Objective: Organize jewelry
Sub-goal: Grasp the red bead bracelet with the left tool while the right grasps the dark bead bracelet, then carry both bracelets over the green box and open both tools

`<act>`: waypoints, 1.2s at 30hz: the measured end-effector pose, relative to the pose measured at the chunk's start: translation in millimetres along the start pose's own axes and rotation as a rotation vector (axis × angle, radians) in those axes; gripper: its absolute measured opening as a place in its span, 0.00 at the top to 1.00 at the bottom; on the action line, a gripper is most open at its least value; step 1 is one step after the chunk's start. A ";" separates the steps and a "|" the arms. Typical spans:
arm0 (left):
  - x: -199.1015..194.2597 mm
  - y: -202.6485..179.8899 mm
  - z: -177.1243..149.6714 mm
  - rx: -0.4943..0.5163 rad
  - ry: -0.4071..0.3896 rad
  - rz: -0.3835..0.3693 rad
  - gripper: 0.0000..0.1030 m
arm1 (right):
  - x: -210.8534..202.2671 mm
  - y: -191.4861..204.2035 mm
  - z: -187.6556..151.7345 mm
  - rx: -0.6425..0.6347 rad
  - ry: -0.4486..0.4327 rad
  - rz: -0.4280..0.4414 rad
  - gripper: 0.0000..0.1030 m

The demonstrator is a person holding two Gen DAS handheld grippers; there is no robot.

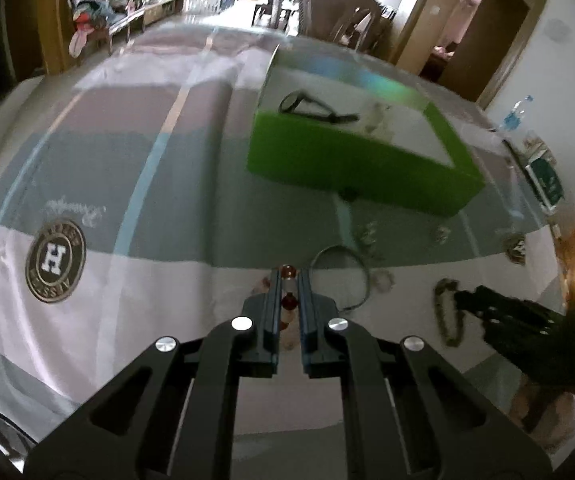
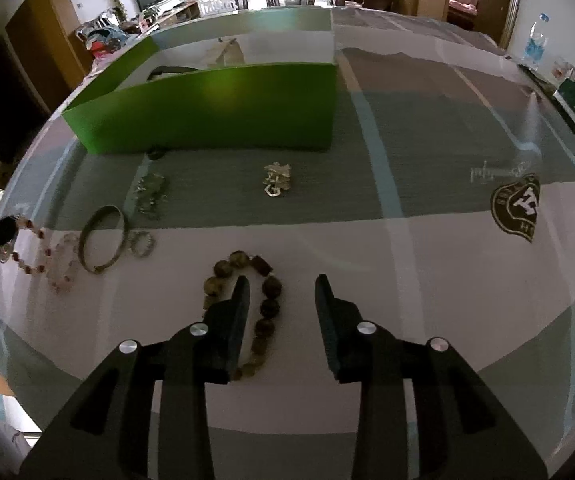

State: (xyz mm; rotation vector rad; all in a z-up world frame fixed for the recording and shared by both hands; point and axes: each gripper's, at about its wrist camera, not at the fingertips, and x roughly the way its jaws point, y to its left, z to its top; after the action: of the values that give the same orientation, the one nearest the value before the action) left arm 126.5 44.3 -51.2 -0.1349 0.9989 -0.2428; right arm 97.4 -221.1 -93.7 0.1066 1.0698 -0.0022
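Left gripper (image 1: pixel 290 280) clenched on a string bracelet of red-brown and pale pink beads (image 1: pixel 288 285); the strand runs between the two fingers, one bead poking out at the tips. In the right wrist view that bracelet (image 2: pixel 33 250) trails over the white band of the grey, white and blue striped tablecloth (image 2: pixel 427 152).

Right gripper (image 2: pixel 281 286) jaws apart, gripping nothing. A chunky bracelet of dark brown-olive stone beads (image 2: pixel 263 308) lies flat on the cloth beneath it; the left finger covers part of the loop.

Nearby on the cloth: a dull metal bangle (image 2: pixel 103 240), a small beaded ring-shaped piece (image 2: pixel 142 243) just beside it, a dark tangled chain piece (image 2: pixel 151 194), a silver chain cluster (image 2: pixel 277 180).

An open green cardboard box with white inside (image 2: pixel 207 114) sits behind them. It holds a black cord loop (image 1: pixel 307 106) and something pale, too blurred to identify. The near wall stands between the jewelry and the interior.
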 end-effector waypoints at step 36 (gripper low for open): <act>17.1 34.0 -0.3 0.003 0.002 0.183 0.92 | -12.4 29.1 -5.6 -0.099 -0.073 -0.042 0.89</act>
State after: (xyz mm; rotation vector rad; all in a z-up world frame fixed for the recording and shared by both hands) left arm 139.9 72.7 -72.9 -0.0397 1.0059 -0.0768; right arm 88.2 -192.3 -83.0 -0.0051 0.9976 0.0093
